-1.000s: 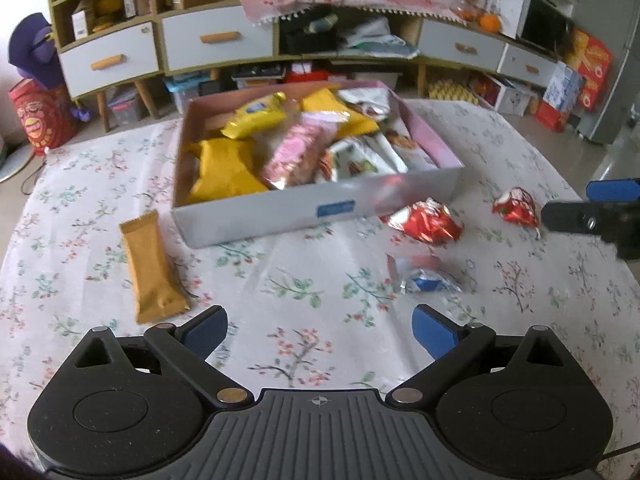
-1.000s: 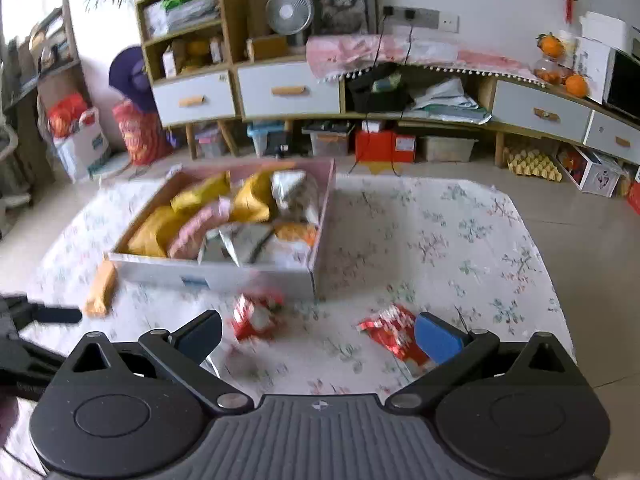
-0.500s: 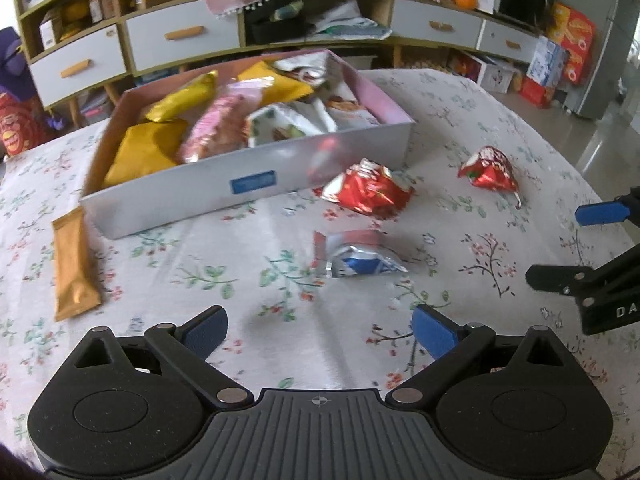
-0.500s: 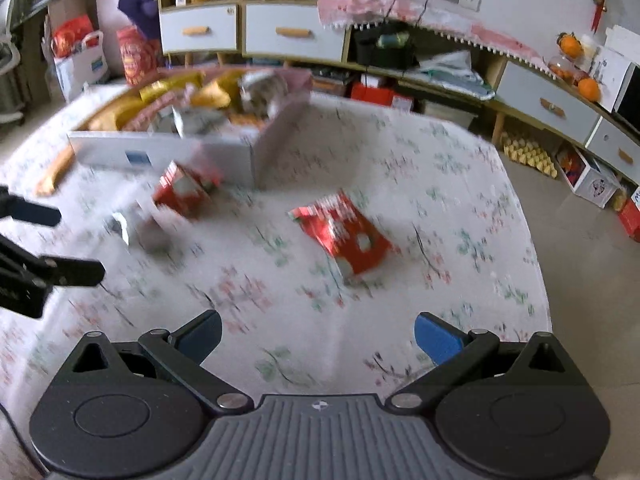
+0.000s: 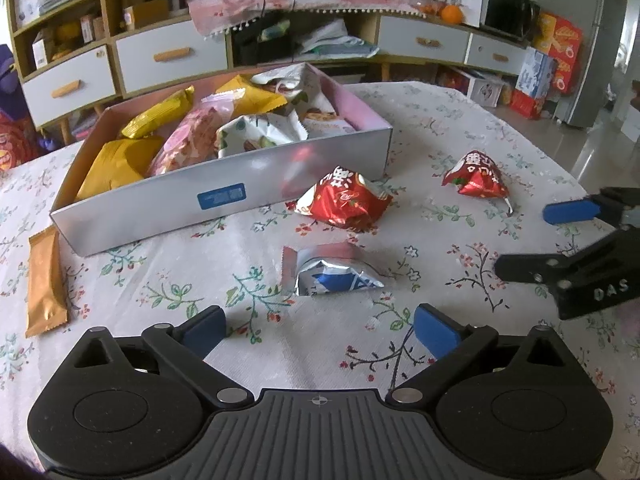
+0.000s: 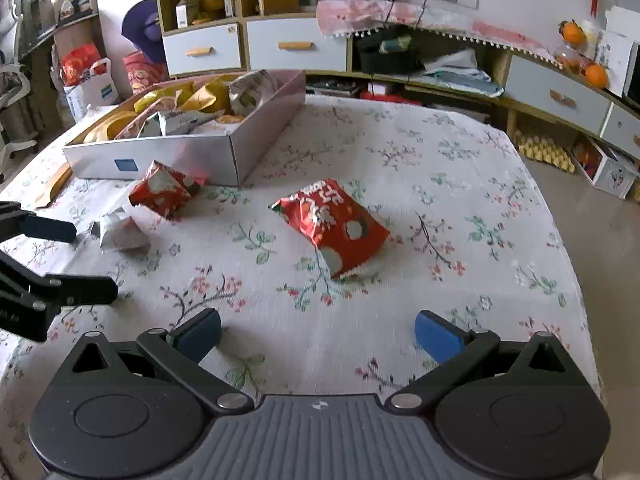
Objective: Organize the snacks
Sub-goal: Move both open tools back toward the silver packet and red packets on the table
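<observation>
A shallow cardboard box [image 5: 224, 196] on the floral tablecloth [image 5: 224, 264] is filled with yellow, pink and white snack packets, while two red packets [image 5: 344, 200] [image 5: 474, 176] and a silver-blue packet [image 5: 332, 276] are left outside before the left gripper [image 5: 320, 330] and right gripper [image 6: 318, 334], both held wide apart and empty.

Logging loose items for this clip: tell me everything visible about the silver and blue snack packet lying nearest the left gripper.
The silver and blue packet is a small foil-looking wrapper, shiny silver with a blue and white printed panel and a crimped, serrated end seal. It looks puffed and creased, apparently unopened. It lies flat on the floral tablecloth, in front of the open left gripper, touching nothing else. The right wrist view shows it blurred.
</observation>
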The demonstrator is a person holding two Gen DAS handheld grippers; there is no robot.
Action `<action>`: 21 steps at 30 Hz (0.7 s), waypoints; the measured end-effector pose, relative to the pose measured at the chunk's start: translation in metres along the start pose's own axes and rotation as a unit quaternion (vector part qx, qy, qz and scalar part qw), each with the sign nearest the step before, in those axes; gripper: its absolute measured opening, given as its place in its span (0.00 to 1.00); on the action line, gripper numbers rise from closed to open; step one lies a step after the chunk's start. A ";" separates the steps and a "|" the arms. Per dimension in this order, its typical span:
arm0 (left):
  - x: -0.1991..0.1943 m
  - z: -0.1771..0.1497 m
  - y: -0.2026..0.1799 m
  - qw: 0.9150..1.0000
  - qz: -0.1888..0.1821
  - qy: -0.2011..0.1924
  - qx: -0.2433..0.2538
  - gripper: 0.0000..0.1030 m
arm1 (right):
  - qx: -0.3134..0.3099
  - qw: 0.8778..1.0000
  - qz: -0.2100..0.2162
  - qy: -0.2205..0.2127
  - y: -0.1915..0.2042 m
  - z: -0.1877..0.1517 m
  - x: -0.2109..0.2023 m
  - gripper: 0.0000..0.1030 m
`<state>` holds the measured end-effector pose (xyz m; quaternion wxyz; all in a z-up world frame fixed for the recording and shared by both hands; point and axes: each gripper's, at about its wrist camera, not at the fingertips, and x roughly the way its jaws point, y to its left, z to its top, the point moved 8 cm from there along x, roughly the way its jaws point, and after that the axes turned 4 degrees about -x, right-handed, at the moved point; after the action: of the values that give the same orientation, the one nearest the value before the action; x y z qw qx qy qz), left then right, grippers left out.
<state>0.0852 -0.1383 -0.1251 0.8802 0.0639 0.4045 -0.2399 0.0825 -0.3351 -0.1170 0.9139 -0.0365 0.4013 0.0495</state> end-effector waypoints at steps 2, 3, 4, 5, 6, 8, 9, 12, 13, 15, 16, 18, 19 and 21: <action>0.001 0.001 -0.002 1.000 -0.006 -0.001 0.006 0.98 | 0.001 1.000 -0.002 -0.007 -0.001 0.004 0.004 0.81; 0.002 0.002 -0.003 1.000 -0.009 -0.002 0.009 0.98 | 0.003 1.000 -0.004 -0.012 -0.001 0.006 0.005 0.81; 0.002 0.002 -0.004 1.000 -0.011 -0.002 0.010 0.98 | 0.006 1.000 -0.007 -0.015 -0.001 0.008 0.008 0.81; 0.003 0.003 -0.005 1.000 -0.012 -0.002 0.011 0.97 | 0.007 1.000 -0.009 -0.018 -0.001 0.010 0.010 0.81; 0.003 0.003 -0.005 1.000 -0.014 -0.002 0.013 0.97 | 0.008 1.000 -0.010 -0.020 -0.001 0.012 0.011 0.81; 0.004 0.004 -0.006 1.000 -0.016 0.000 0.015 0.97 | 0.006 1.000 -0.008 -0.021 -0.001 0.015 0.015 0.81; 0.004 0.005 -0.006 1.000 -0.017 0.002 0.017 0.97 | 0.004 1.000 -0.006 -0.021 -0.002 0.016 0.016 0.81; 0.006 0.007 -0.007 1.000 -0.019 0.005 0.020 0.97 | 0.001 1.000 -0.002 -0.017 -0.003 0.020 0.019 0.81; 0.007 0.007 -0.007 1.000 -0.020 0.005 0.021 0.97 | 0.001 1.000 -0.002 -0.016 -0.003 0.022 0.021 0.81; 0.008 0.008 -0.007 1.000 -0.020 0.004 0.021 0.97 | 0.001 1.000 -0.003 -0.016 -0.004 0.024 0.023 0.81; 0.008 0.009 -0.007 1.000 -0.020 0.004 0.021 0.97 | 0.001 1.000 -0.004 -0.015 -0.004 0.025 0.024 0.81; 0.009 0.009 -0.007 1.000 -0.020 0.005 0.022 0.96 | 0.003 1.000 -0.005 -0.014 -0.005 0.028 0.027 0.81; 0.009 0.009 -0.007 0.999 -0.020 0.005 0.025 0.96 | 0.004 1.000 -0.007 -0.014 -0.006 0.029 0.028 0.81; 0.009 0.011 -0.007 0.999 -0.022 0.004 0.032 0.93 | 0.006 1.000 -0.009 -0.013 -0.007 0.031 0.030 0.81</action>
<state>0.0946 -0.1516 -0.1236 0.8704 0.0845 0.4015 -0.2721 0.1263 -0.3373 -0.1178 0.9195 -0.0339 0.3897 0.0393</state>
